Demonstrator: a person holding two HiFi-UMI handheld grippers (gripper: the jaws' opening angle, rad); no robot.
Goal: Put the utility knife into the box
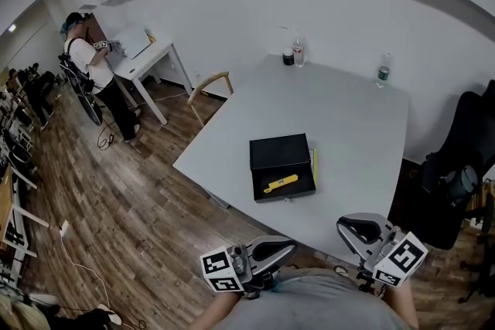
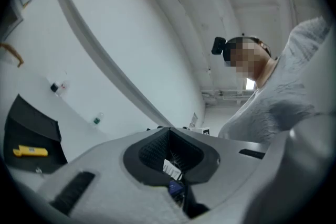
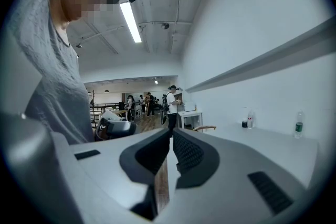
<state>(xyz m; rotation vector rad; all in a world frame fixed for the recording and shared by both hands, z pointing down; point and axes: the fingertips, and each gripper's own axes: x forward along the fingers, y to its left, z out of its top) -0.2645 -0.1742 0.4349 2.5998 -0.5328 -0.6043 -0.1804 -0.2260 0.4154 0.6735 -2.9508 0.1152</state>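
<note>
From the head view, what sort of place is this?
Probably an open-plan office or lab: white worktable, black office chair, wood-look floor, and a person at another white desk further back.

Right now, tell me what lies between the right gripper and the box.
Nothing but bare grey table: in the head view the stretch from the right gripper to the black box, with the yellow utility knife inside, holds no other thing.

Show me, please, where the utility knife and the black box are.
utility knife (image 1: 281, 183), head view, middle of its yellow body.
black box (image 1: 278, 151), head view, on its open lid.
</note>
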